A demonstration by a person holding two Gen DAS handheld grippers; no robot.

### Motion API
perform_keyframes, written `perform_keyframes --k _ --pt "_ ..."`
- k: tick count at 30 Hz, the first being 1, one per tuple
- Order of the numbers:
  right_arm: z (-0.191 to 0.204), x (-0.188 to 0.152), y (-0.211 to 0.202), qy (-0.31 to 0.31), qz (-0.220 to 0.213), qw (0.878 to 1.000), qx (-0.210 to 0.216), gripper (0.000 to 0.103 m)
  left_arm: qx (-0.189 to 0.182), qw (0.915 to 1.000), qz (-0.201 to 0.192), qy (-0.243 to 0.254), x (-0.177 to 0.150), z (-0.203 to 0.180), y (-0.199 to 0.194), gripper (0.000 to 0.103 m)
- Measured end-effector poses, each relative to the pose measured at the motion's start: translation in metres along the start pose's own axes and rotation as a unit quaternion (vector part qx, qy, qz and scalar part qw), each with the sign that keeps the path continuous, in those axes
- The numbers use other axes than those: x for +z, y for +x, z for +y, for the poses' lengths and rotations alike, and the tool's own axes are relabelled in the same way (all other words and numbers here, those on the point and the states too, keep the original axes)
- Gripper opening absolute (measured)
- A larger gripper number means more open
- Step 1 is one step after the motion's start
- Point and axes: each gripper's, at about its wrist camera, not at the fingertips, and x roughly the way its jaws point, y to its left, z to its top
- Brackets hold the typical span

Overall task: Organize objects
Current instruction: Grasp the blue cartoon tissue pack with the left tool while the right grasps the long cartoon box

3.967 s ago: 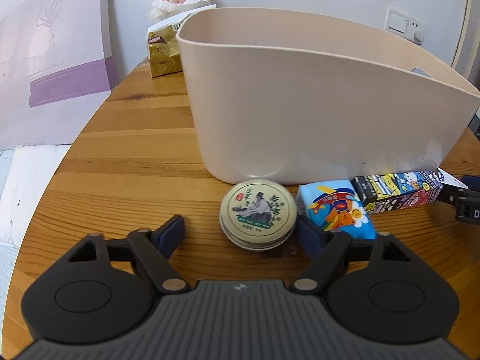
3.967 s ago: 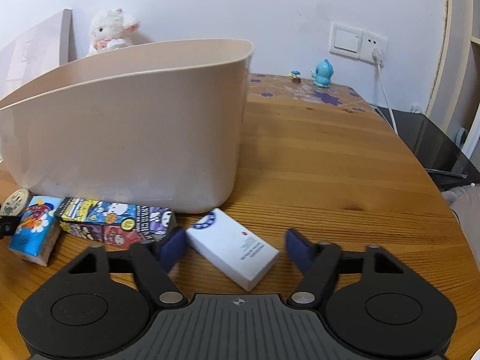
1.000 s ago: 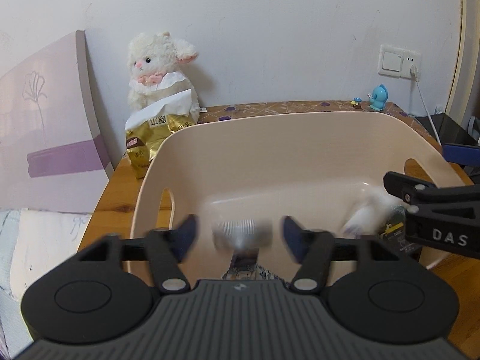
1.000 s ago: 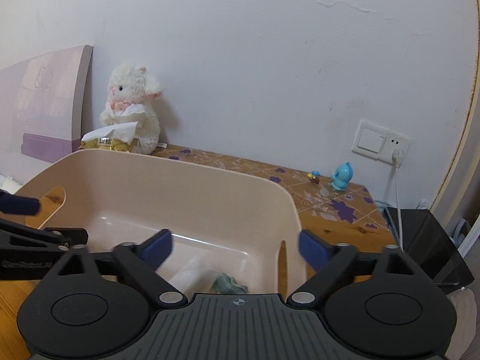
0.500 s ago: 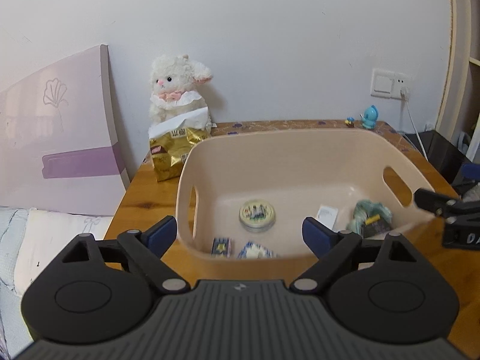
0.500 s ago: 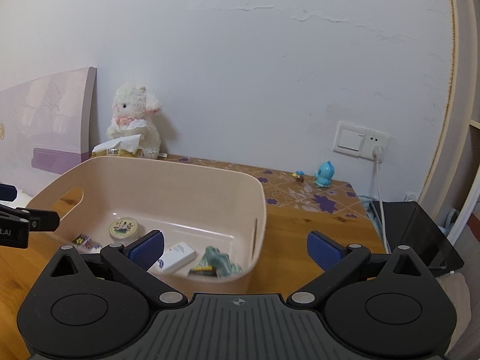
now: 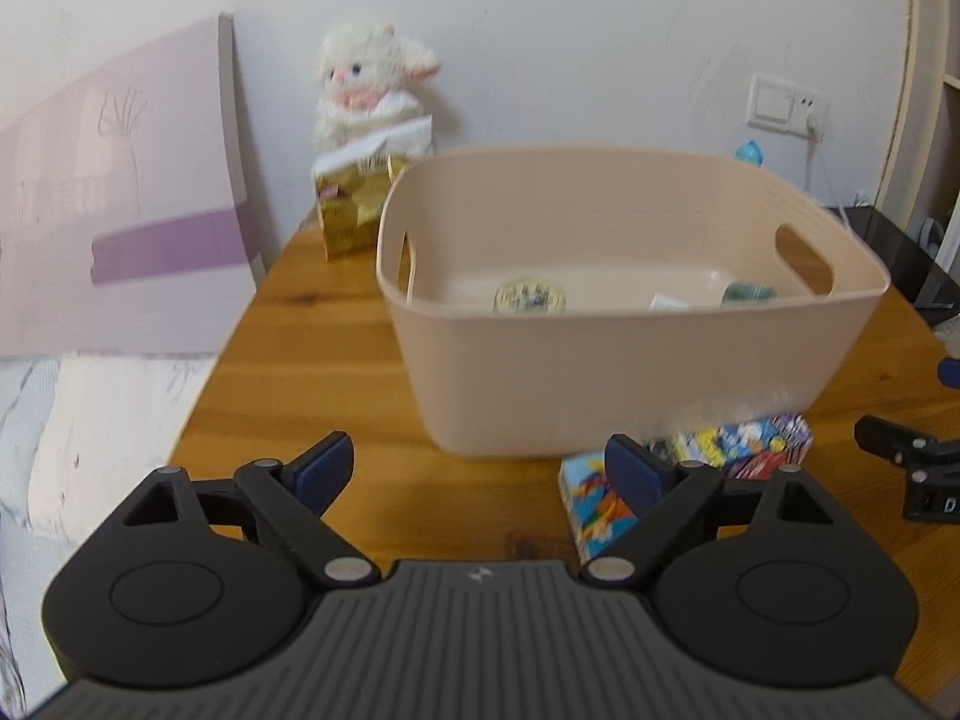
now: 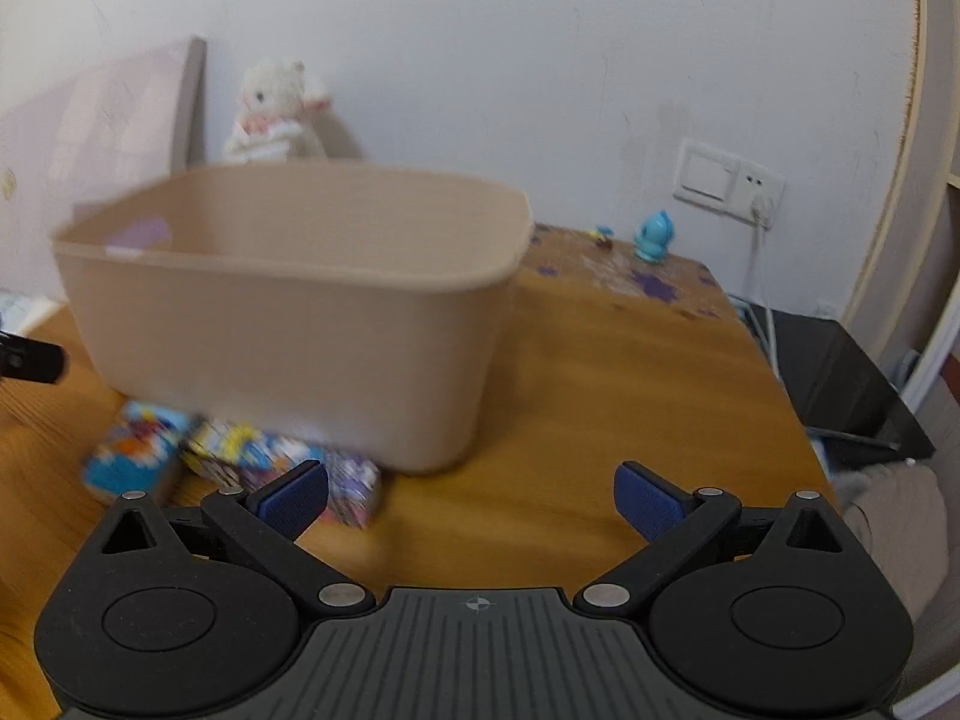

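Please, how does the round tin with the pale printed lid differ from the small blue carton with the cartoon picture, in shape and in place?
Shape: the round tin with the pale printed lid is a flat disc; the small blue carton with the cartoon picture is a box with corners.
Place: the tin lies inside the beige plastic basket; the carton lies outside it on the wooden table, in front of the basket wall.
Neither is held by a gripper.

Left gripper (image 7: 477,471): jaws spread wide, having just been opening; nothing lies between the blue pads (image 7: 321,471). The tool is pitched downward and forward.

Right gripper (image 8: 471,495): jaws likewise spread wide, blue pads (image 8: 645,501) gripping nothing, pitched downward at a similar angle. Its black finger tip shows at the right edge of the left wrist view, placing the two tools side by side and apart.
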Motion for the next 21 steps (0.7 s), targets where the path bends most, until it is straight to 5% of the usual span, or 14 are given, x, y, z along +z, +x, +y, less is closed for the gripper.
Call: perform_keyframes --k 6,21 --pt "-0.013 -0.006 0.024 0.016 0.026 0.999 -0.033 0.103 0.011 0.9994 0.031 0.002 -0.018 -0.001 0.021 0.091" --pt "0.000 -0.007 0.050 0.007 0.012 0.999 0.032 0.101 0.009 0.9985 0.053 -0.007 -0.027 0.000 0.036 0.091"
